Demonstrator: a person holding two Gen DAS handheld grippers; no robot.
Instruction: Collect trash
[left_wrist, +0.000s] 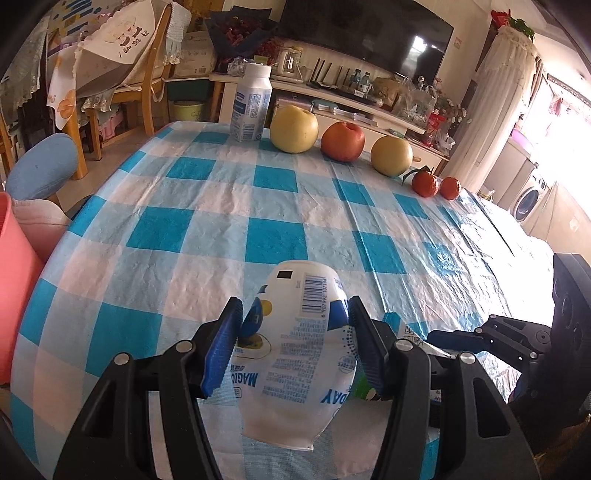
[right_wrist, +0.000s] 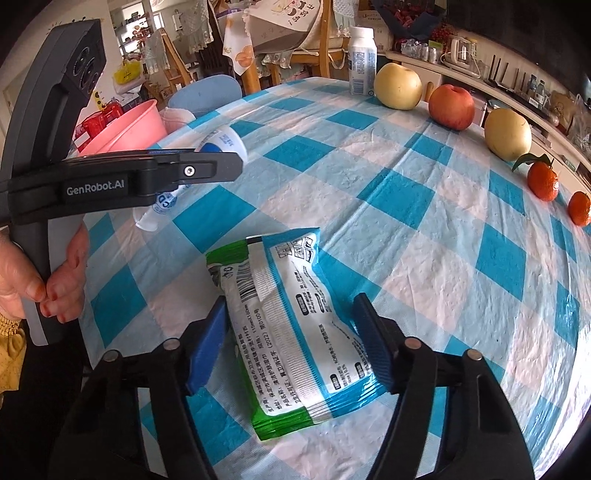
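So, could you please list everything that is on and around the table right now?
Yoghurt cup: one, white-blue, in left gripper.
Wipes packet: one, green-white, between right jaws.
Milk bottle: one, white, far edge, upright.
Pears: two, yellow, far edge.
Apple: one, red, between pears.
Tangerines: two, orange, right of the pears.
Bin: one, pink, beside table.
Left gripper: black-blue.
Right gripper: black-blue.
Hand: holding left gripper's handle.

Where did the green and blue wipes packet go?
The wipes packet lies flat on the checked tablecloth near the table's front edge, between the right claw fingers in the right wrist view.
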